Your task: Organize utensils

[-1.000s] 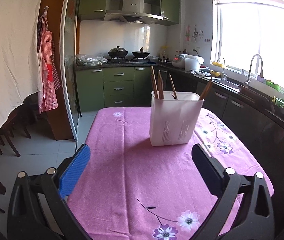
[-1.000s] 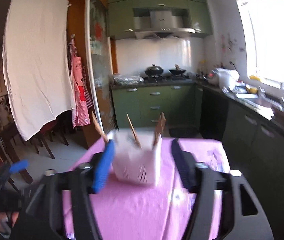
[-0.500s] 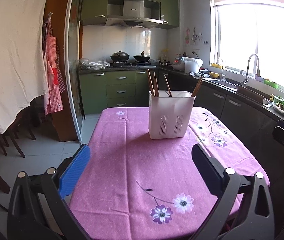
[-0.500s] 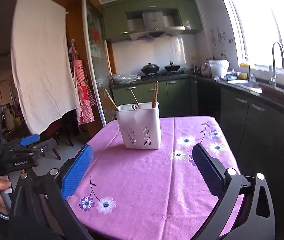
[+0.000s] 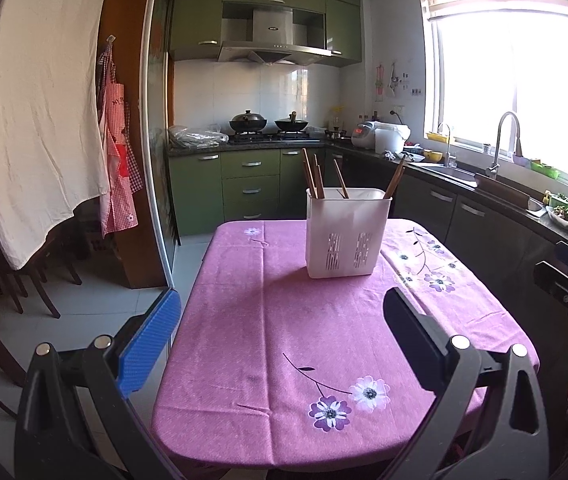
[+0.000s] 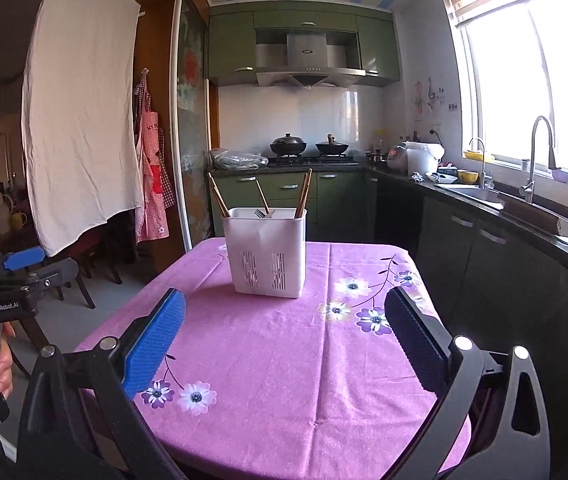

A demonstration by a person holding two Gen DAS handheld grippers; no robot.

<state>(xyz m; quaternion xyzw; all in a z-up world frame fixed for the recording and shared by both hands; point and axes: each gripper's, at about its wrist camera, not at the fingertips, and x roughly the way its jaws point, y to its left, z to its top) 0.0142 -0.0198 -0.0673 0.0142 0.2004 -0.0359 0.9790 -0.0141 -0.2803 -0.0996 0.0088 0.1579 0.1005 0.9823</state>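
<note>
A white slotted utensil holder (image 5: pixel 346 233) stands upright on the far half of the pink flowered tablecloth (image 5: pixel 296 332); it also shows in the right wrist view (image 6: pixel 266 252). Several wooden chopsticks (image 5: pixel 313 178) stick up out of it, and a metal fork (image 6: pixel 260 213) lies low inside. My left gripper (image 5: pixel 280 332) is open and empty, held back over the near edge of the table. My right gripper (image 6: pixel 286 330) is open and empty, also well short of the holder.
The table's near edge (image 5: pixel 268 460) drops to a tiled floor (image 5: pixel 96 304). Wooden chairs (image 5: pixel 8 284) stand to the left. Green cabinets (image 5: pixel 244 184), a stove with two pans (image 5: pixel 268 124) and a sink counter (image 5: pixel 484 184) lie behind and right. The left gripper is seen from the right wrist (image 6: pixel 8 280).
Both grippers have pulled back from the holder toward the near edge of the table. The right gripper's jaws have spread from around the holder to wide open.
</note>
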